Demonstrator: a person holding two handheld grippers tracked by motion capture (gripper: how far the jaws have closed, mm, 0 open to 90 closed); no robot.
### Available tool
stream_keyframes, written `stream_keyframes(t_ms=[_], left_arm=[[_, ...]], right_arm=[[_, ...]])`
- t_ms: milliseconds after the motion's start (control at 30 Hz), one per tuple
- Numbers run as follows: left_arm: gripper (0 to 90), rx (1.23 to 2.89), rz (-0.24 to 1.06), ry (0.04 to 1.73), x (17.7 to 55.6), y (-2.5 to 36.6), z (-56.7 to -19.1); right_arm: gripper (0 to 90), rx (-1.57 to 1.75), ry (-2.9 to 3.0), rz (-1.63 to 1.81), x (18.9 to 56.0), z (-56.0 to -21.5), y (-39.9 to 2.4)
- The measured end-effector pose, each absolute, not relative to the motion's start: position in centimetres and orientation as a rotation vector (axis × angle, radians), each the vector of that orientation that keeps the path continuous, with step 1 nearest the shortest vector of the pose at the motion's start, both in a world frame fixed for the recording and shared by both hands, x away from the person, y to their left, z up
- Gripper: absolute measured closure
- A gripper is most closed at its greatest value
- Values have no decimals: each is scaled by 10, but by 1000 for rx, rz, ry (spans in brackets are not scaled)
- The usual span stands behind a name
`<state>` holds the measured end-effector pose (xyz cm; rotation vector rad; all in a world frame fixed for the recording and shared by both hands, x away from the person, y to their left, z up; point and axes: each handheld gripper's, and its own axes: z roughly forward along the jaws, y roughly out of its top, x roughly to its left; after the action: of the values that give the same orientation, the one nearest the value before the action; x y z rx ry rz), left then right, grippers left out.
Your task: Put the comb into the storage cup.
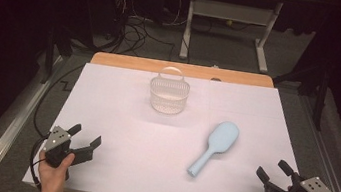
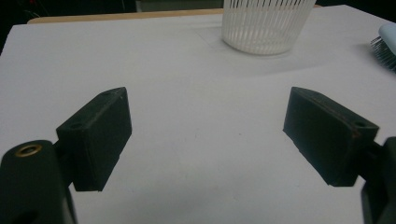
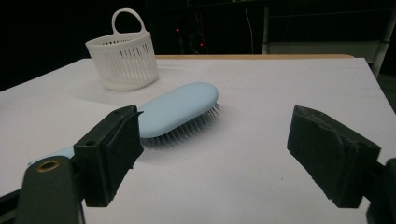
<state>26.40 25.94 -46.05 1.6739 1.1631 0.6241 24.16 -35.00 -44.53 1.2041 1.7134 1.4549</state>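
Our two hand-held black tongs

We grip the left tongs (image 1: 86, 139) and the right tongs (image 1: 274, 172) by black bodies, each topped with a grey three-cornered plate dotted with small dark holes and trailing a black cable. Our jaws are blocky black pads with recessed screw holes, and a brass-coloured ring sits in each arm; the right pads look worn at the edges.

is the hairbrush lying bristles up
No, in the right gripper view the light blue hairbrush lies bristles down on the white table, its smooth back facing up.
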Motion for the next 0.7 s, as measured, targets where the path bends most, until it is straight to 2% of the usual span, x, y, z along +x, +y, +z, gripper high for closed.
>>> stream_keyframes(t_ms=[700], left_arm=[[154, 1709, 619, 1143, 266, 255, -462]], right_arm=[[203, 1177, 1740, 1497, 250, -442, -334]])
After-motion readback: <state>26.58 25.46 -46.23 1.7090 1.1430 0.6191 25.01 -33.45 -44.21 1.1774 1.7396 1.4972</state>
